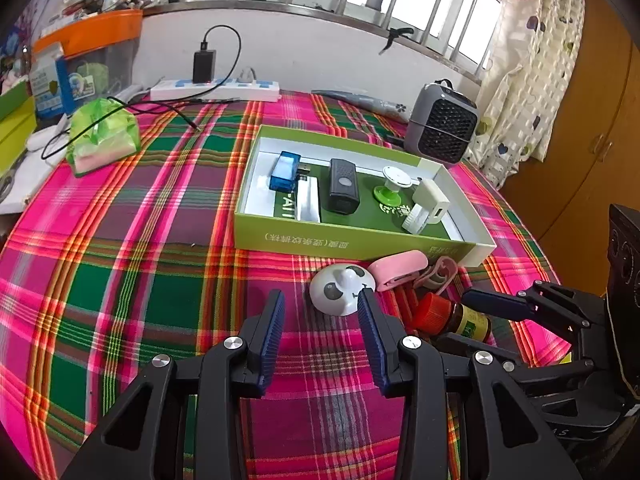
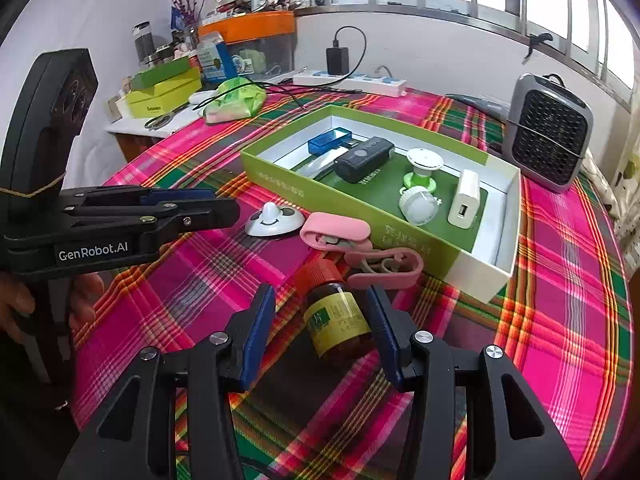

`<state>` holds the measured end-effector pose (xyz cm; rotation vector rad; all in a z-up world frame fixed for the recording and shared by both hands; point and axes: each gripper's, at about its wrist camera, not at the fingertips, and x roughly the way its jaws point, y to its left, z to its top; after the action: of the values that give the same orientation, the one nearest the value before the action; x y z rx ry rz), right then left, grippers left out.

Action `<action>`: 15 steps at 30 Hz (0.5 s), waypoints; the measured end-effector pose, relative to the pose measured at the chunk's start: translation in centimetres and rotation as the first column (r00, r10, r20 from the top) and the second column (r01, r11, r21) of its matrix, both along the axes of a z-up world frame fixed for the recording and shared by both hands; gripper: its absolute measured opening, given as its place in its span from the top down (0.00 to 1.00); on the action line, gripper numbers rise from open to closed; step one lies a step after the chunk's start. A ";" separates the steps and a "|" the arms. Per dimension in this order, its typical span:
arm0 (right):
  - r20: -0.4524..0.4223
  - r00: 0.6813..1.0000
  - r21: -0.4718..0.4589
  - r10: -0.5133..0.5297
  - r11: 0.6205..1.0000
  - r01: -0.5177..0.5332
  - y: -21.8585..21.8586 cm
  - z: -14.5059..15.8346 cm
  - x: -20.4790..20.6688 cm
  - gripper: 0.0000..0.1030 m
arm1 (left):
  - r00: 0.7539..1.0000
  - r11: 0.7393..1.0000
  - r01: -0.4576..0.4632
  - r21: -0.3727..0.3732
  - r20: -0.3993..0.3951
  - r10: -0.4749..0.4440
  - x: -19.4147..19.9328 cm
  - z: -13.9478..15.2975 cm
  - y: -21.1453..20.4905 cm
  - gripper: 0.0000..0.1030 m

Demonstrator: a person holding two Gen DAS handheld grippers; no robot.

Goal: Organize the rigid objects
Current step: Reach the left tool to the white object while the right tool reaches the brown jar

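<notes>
Here, on a plaid tablecloth, a green box already holds several small gadgets. The right gripper straddles a brown bottle lying just before the box, pads apart and not yet pressing. Closing squarely on the glass body should prevent rolling. The left gripper hangs released near a white panda knob.

Grey fan heater, power strip, plaid tablecloth
</notes>
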<state>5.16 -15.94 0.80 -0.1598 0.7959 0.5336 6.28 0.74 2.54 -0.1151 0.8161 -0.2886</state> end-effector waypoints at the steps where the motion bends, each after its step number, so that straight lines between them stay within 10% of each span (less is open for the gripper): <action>1: -0.002 1.000 -0.004 0.004 1.000 -0.004 0.0 -0.1 0.1 0.53 | 1.000 1.000 0.000 -0.001 -0.002 0.000 0.1 0.0 0.0 0.64; 15: -0.028 0.999 -0.045 0.024 0.999 -0.025 0.4 -0.7 0.6 0.53 | 0.999 1.000 0.028 0.000 -0.018 -0.028 0.9 -0.3 -0.8 0.64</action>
<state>5.75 -15.51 0.07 -0.2044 0.8341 0.5423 7.13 -0.05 2.21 -0.1062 0.8363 -0.3141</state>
